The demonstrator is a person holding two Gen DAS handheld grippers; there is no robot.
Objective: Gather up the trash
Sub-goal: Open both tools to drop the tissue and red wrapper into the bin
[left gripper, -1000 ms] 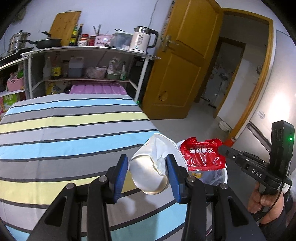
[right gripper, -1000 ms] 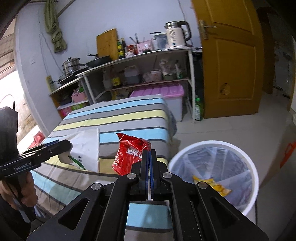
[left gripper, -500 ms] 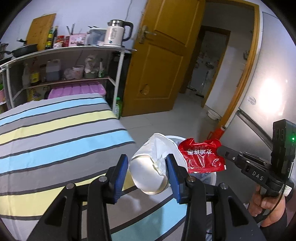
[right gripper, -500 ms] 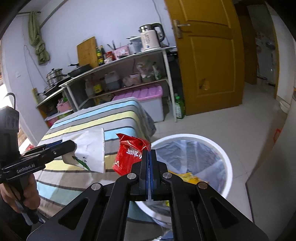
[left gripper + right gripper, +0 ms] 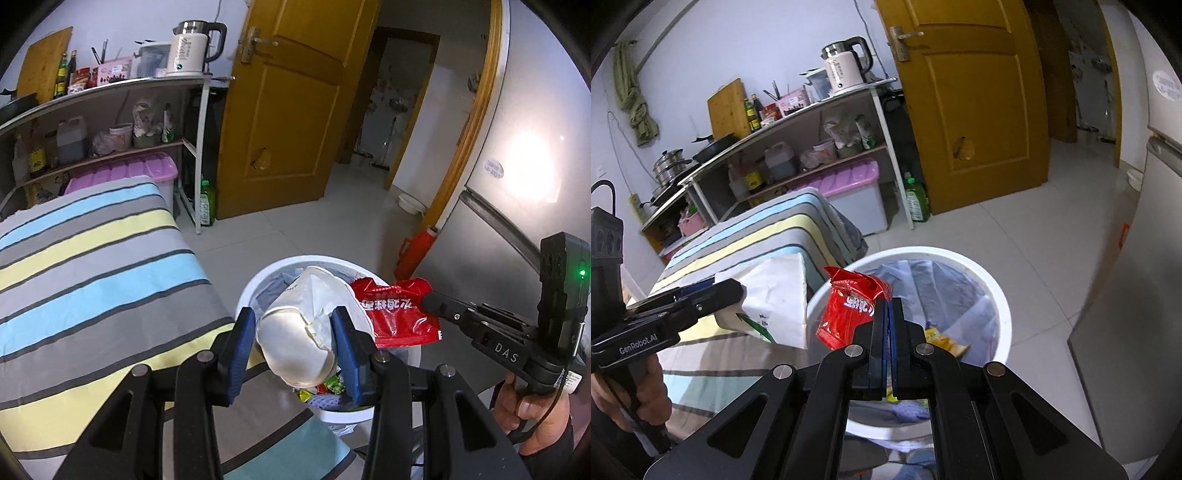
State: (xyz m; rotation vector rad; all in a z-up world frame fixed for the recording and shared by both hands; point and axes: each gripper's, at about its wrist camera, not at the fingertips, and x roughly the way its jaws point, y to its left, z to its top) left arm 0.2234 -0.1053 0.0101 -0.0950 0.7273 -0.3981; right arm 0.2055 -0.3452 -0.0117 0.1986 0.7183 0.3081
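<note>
My left gripper (image 5: 293, 341) is shut on a crumpled white paper bag (image 5: 303, 332) and holds it above the near rim of the white trash bin (image 5: 258, 280). The bag (image 5: 775, 295) and left gripper (image 5: 733, 291) also show in the right wrist view, at the bin's left edge. My right gripper (image 5: 888, 314) is shut on a red snack wrapper (image 5: 849, 306) and holds it over the bin (image 5: 1001, 306). The wrapper (image 5: 395, 314) and right gripper (image 5: 428, 301) also show at the right of the left wrist view. Wrappers lie inside the lined bin.
A striped blue, yellow and grey bed (image 5: 92, 266) lies left of the bin. Behind it stands a metal shelf (image 5: 110, 85) with a kettle (image 5: 192, 48), bottles and a pink-lidded box (image 5: 849, 181). A wooden door (image 5: 964, 103) and a grey fridge (image 5: 517, 184) stand at the right.
Both grippers have swung right, off the bed and over the trash bin, each still holding its piece of trash. The bin now sits directly under them.
</note>
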